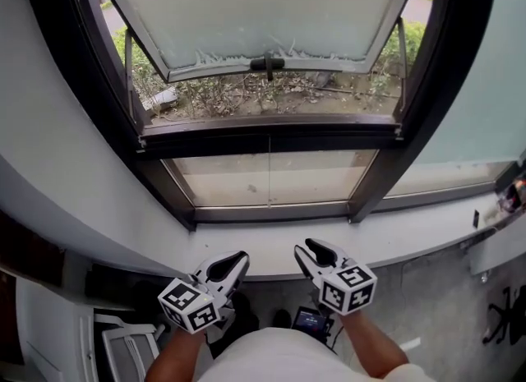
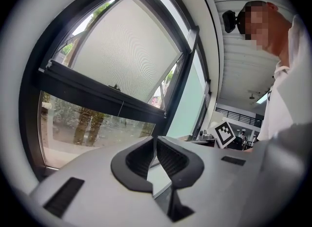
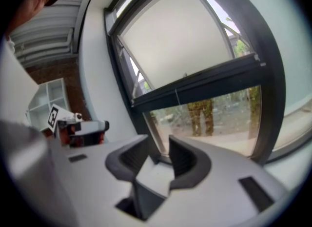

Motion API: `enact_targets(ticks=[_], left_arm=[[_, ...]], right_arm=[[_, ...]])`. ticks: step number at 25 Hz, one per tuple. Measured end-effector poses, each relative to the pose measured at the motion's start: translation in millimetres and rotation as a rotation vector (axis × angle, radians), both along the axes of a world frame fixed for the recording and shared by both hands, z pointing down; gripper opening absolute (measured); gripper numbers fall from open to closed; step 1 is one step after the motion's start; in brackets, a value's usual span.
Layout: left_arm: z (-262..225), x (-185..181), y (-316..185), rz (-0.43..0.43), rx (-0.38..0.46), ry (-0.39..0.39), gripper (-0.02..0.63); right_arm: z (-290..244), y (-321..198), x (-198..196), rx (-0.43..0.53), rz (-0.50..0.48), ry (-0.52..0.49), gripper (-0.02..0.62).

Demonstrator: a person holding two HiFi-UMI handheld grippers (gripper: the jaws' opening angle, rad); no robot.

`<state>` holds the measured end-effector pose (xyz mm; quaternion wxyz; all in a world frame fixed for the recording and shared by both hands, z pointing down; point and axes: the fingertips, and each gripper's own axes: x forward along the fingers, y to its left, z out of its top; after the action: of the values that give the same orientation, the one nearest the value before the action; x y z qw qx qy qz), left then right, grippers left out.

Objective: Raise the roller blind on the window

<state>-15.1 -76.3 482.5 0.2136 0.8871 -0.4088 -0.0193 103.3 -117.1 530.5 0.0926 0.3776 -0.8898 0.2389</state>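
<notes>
**Your place at the window**

Straight ahead, the upper sash (image 1: 263, 11) stands swung outward, its handle (image 1: 267, 63) midway along the lower edge, with shrubs (image 1: 230, 93) outside beneath it. Below the sash lies the lower pane (image 1: 271, 177). The sill (image 1: 411, 237) runs before that. Nearer you than the sill are your left tongs (image 1: 237, 259) and right tongs (image 1: 311, 248) — side by side, apart.
</notes>
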Motion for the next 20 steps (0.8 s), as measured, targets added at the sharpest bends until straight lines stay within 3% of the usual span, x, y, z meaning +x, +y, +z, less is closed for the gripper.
enact_targets(ticks=[20], left_arm=[[-5,-86,-80,0.128,0.023,-0.012,0.028]], right_arm=[[-13,-66,-70,0.029,0.174,0.016,0.137]])
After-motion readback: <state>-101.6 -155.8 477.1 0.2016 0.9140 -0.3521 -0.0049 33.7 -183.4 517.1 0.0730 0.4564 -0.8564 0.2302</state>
